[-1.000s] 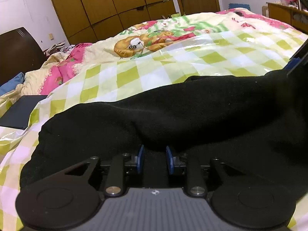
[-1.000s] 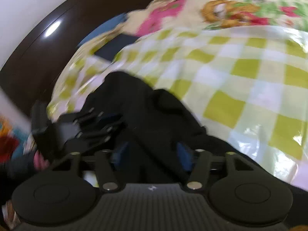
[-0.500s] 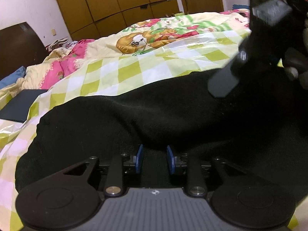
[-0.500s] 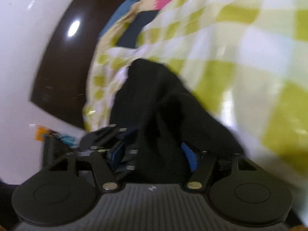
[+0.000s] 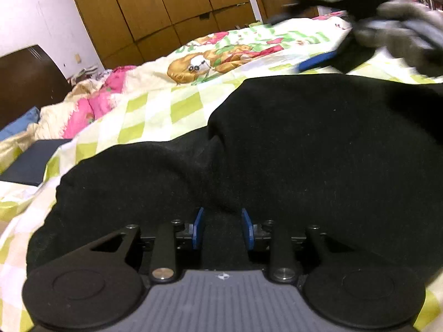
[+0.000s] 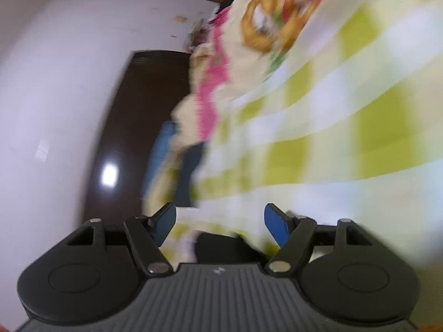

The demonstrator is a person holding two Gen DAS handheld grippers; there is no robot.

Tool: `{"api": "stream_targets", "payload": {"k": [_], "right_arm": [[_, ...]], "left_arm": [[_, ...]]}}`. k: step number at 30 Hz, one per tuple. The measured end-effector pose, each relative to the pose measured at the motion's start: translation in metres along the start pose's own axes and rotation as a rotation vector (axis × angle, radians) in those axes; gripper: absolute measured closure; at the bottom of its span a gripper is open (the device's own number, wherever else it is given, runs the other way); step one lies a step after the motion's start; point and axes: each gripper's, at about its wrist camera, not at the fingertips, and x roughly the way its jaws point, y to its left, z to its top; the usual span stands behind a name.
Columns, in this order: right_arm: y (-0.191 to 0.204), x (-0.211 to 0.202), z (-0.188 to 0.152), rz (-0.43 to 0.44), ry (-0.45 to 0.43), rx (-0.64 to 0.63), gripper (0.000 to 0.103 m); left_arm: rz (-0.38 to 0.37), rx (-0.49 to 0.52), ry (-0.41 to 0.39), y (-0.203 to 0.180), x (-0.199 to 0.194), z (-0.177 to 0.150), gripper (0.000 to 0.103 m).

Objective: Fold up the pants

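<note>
1. Left hand-held gripper [image 5: 221, 228]: jaws opening, narrowly parted; black cloth lies between its blue pads [image 5: 198, 228], and whether they press on it cannot be told.
2. Right hand-held gripper [image 6: 220, 221]: jaws wide and easing inward, with only a dark, blurred scrap low between them and nothing gripped. In the left wrist view it shows as a blur at upper right [image 5: 318, 62].
3. Black pants [image 5: 277, 149]: spread across the bed, one layer folded over another, ridge running left to right.
4. Green-and-white checked sheet [image 5: 155, 110]: under the pants.
5. Cartoon-print quilt [image 5: 221, 58]: beyond the sheet.
6. Wooden wardrobe [image 5: 166, 8]: against the far wall.
</note>
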Motion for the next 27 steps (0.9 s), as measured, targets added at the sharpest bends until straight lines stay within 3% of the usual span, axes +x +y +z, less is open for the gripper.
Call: {"api": "stream_targets", "payload": {"k": [2, 6, 11, 15, 18, 23, 27], "right_arm": [[0.012, -0.045, -0.016, -0.116, -0.031, -0.132, 0.031], [0.035, -0.118, -0.082, -0.434, -0.079, -0.402, 0.031], [0.002, -0.185, -0.148, -0.783, -0.14, -0.367, 0.033], [0.005, -0.258, -0.189, -0.729, -0.356, -0.204, 0.035], [0.007, -0.305, -0.215, -0.753, -0.476, -0.142, 0.034], [-0.018, -0.359, -0.238, -0.786, -0.652, 0.075, 0.031], [-0.044, -0.378, -0.237, -0.706, -0.737, 0.17, 0.031]], "left_arm": [[0.009, 0.002, -0.003, -0.002, -0.002, 0.001, 0.057], [0.029, 0.003, -0.012, -0.007, -0.011, 0.009, 0.058], [0.051, 0.118, -0.016, -0.048, -0.023, 0.013, 0.056], [0.093, 0.248, -0.01, -0.086, -0.033, 0.012, 0.057], [0.053, 0.248, -0.011, -0.1, -0.045, 0.021, 0.056], [-0.033, 0.271, -0.042, -0.138, -0.058, 0.039, 0.052], [-0.104, 0.304, -0.062, -0.169, -0.06, 0.052, 0.051]]}}
